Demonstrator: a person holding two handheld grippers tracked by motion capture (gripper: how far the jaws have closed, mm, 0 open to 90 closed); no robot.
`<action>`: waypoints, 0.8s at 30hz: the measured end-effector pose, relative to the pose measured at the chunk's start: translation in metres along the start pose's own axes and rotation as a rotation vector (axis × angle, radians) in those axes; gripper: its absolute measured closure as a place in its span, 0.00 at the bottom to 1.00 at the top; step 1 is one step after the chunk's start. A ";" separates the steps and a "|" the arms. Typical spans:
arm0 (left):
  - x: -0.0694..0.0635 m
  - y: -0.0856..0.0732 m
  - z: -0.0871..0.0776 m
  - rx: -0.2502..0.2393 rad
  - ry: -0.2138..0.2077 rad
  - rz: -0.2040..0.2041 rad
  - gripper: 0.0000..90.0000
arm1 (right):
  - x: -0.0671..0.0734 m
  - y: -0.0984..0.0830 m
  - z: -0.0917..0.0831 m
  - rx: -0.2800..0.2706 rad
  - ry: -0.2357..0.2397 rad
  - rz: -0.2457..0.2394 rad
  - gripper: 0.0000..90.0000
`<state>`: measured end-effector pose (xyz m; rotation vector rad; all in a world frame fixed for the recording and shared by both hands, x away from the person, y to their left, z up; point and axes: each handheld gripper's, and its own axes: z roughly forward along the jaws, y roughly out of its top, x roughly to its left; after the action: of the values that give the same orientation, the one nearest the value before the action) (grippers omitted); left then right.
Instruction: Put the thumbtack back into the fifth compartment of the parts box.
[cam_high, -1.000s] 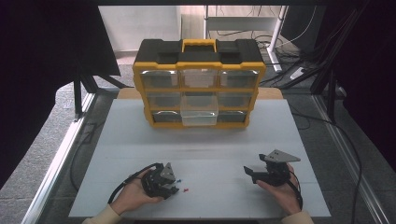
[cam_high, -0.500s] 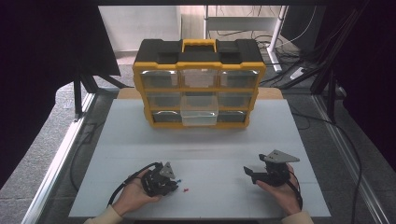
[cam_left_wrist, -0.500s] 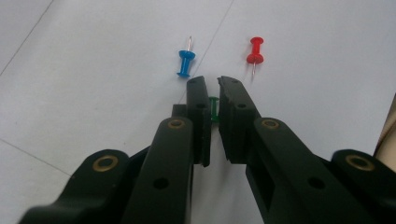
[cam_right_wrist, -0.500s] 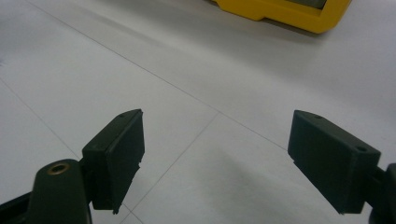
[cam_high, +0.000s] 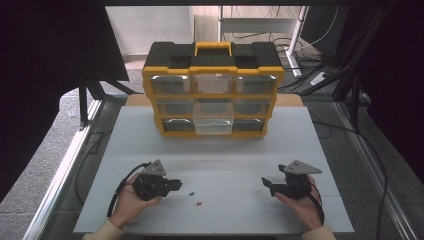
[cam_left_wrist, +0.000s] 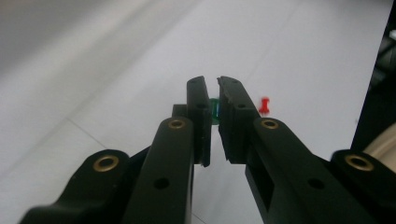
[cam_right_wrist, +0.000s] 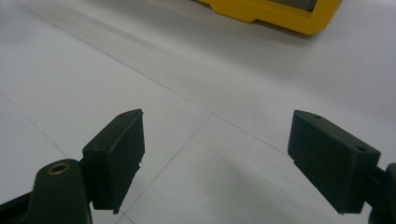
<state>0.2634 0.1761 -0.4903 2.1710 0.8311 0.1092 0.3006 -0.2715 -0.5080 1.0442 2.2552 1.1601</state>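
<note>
**Left claw pinches a green pin — a thin grip that could slip**

The left claw (cam_left_wrist: 212, 100) has its jaws drawn nearly together on a small green pushpin (cam_left_wrist: 215, 111), which shows as a sliver between the pads, low behind the tips. From above, that claw (cam_high: 172, 186) sits at about seven o'clock on the bench (cam_high: 300, 145), held in the person's left hand (cam_high: 129, 200).

The hold looks slight. So little of the pin shows that I can't tell whether the pads bear on its head or its point. If they have it by an edge, a quick swing or a turn of the wrist could let it pivot and drop; being small, it may bounce or roll toward the bench edge.

Just to the right of the claw lie a blue pushpin (cam_high: 191, 193) and a red pushpin (cam_high: 199, 204), near six o'clock. A low sweep could knock them away.

The right claw (cam_high: 267, 184), at about five o'clock, stands wide with nothing between its jaws.

At twelve o'clock stands the yellow organiser (cam_high: 213, 90), its bottom middle drawer (cam_high: 213, 125) pulled out. If the pin is bound for that drawer, letting go too high or off-centre could send it off the drawer's front lip and back onto the bench.
</note>
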 end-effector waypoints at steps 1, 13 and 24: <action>0.001 0.000 -0.003 -0.020 0.001 -0.005 0.92 | -0.001 0.000 0.000 0.001 -0.009 0.001 0.21; 0.005 0.004 -0.017 -0.125 0.031 -0.024 0.92 | -0.002 0.000 0.000 -0.001 -0.015 0.010 0.21; 0.007 0.009 -0.032 -0.237 0.066 -0.057 0.92 | -0.003 0.000 0.000 -0.007 -0.014 0.018 0.21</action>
<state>0.2631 0.1968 -0.4633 1.9292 0.8705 0.2393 0.3022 -0.2739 -0.5079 1.0690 2.2338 1.1631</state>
